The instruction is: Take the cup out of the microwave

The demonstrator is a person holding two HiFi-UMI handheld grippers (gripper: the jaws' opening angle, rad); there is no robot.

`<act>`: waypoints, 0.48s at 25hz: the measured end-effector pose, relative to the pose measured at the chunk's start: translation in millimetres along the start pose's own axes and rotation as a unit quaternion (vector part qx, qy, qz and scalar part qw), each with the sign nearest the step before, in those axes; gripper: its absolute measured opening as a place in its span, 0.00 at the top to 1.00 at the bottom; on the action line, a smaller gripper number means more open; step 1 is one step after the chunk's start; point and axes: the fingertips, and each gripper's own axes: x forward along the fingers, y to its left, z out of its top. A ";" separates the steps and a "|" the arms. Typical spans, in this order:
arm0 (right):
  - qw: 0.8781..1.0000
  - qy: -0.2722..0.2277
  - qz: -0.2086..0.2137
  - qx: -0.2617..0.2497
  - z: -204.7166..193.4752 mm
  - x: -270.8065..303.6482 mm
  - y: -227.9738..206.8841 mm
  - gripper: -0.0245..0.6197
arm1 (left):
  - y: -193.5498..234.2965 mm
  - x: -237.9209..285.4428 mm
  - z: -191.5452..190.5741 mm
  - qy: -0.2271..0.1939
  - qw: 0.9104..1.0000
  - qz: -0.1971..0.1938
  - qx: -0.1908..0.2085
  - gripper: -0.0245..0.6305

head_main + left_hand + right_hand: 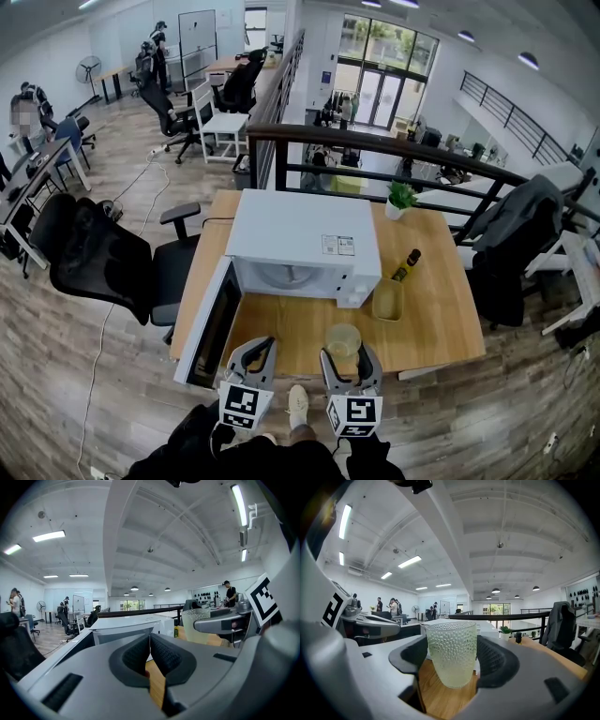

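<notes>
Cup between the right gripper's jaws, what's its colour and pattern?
Pale yellow-green cup, covered in small bumps; right gripper view.

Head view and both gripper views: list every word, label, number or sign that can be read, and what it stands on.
No text is legible in any view.
Sticker on the microwave top: print too small to read.
Bottle label: too small to read.
Square-marker cubes: black-and-white patterns, no letters or digits.
</notes>
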 end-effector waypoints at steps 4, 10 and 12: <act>1.000 0.000 0.002 -0.002 1.2 -0.6 -1.0 0.43 | -1.5 -0.1 2.3 0.000 1.000 0.003 0.000 0.93; 1.000 -0.007 0.002 -0.006 1.6 -0.9 -1.3 0.43 | -2.4 -0.3 1.3 -0.001 1.000 0.005 0.001 0.93; 1.000 -0.007 0.002 -0.006 2.5 -1.4 -1.2 0.43 | -2.9 -0.4 2.3 -0.002 1.000 0.005 0.001 0.93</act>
